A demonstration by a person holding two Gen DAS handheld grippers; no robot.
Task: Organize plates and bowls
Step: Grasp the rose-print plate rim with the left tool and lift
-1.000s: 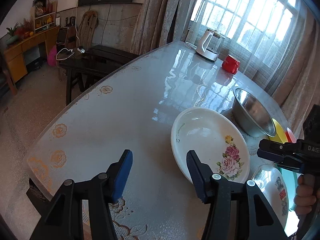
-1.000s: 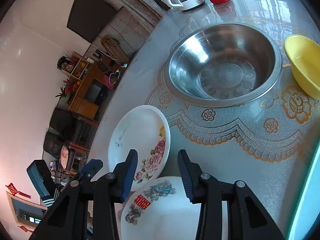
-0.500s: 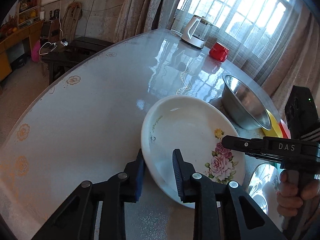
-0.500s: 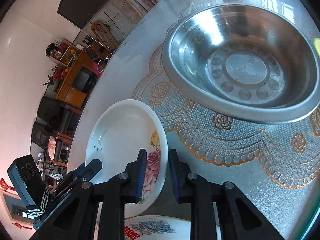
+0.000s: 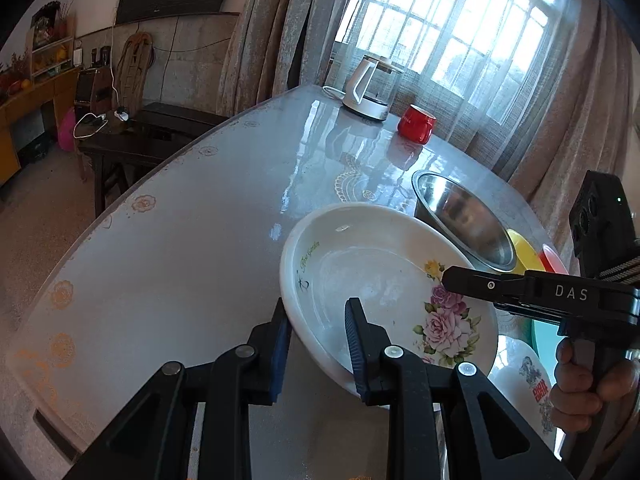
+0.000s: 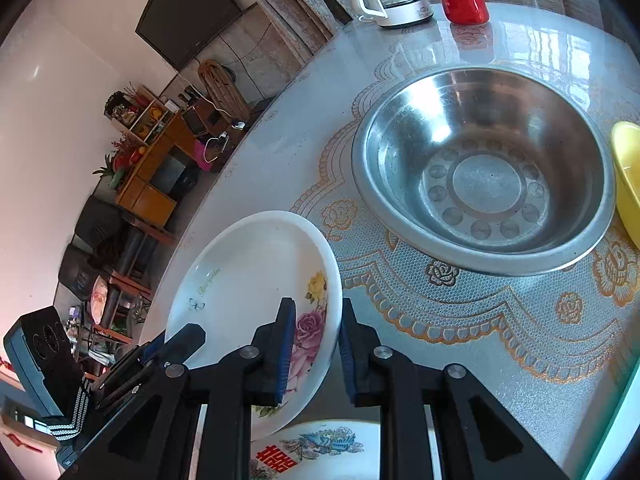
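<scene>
Gripping the white rose-print plate (image 5: 372, 276) from opposite sides, both grippers have narrow jaws clamped on its rim. Left gripper (image 5: 316, 344): one pad under the rim, the other inside the dish, on the edge nearest that camera. Right gripper (image 6: 314, 344): one pad on the rose decoration inside the plate, the other outside the rim. Plate sits tilted, its near edge clear of the table (image 5: 180, 232); shadow visible under it in the left wrist view.

A hand (image 5: 580, 384) wraps the right gripper's handle at the right edge of the left wrist view.

Just below the held plate, a second white plate (image 6: 320, 448) with a red double-happiness mark and a blue-green print lies flat on the table. Beyond the held plate, a steel bowl (image 6: 484, 172) stands upright on the gold-patterned lace mat (image 6: 460, 320). Yellow bowl (image 6: 628, 172) just beside the steel bowl, at the right edge; whether they touch cannot be told. Far end of table, near the window: white-based glass kettle (image 5: 370, 88) and red mug (image 5: 416, 122), close together.
</scene>
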